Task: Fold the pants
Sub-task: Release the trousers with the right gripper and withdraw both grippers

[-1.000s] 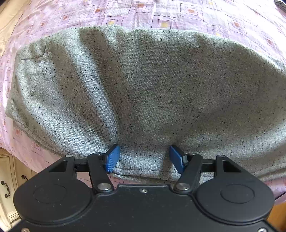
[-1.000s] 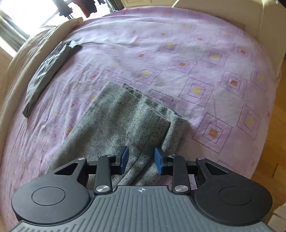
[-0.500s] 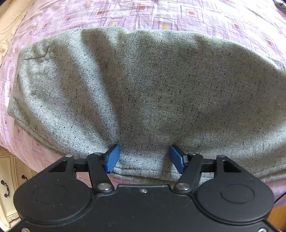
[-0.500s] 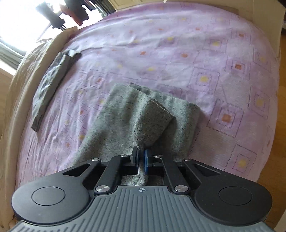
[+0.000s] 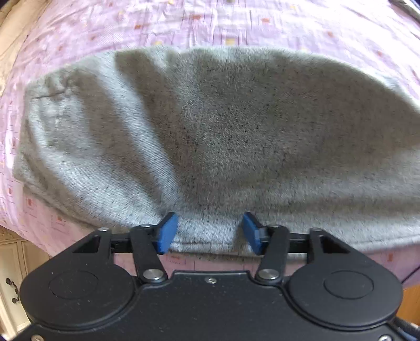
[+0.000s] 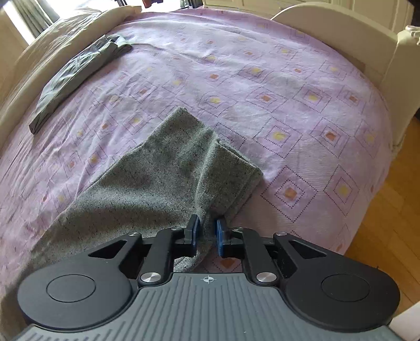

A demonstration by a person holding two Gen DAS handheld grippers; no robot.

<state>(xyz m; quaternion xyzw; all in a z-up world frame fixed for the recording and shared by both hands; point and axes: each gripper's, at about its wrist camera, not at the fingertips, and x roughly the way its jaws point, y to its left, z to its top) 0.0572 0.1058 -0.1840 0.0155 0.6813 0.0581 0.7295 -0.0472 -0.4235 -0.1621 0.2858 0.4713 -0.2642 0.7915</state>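
Grey speckled pants [image 5: 223, 136] lie across the purple patterned bed sheet [image 5: 210, 23]. My left gripper [image 5: 207, 232] is open, its blue fingertips [image 5: 166, 232] straddling the near hem of the pants. In the right wrist view the pants' leg end [image 6: 168, 170] is lifted and bunched. My right gripper [image 6: 207, 234] is shut on a pinched fold of that leg end, holding it above the sheet [image 6: 288, 91].
A folded dark grey garment [image 6: 78, 76] lies at the far left of the bed beside a beige cover [image 6: 52, 39]. A cream footboard [image 6: 367, 39] stands at the far right. Wooden floor [image 6: 393, 223] runs along the right. A cream dresser [image 5: 10, 275] stands lower left.
My right gripper closed on the leg end and lifted it, drawing the fabric up and over. The left gripper's jaws narrowed slightly; the pants there now wrinkle and blur with motion.
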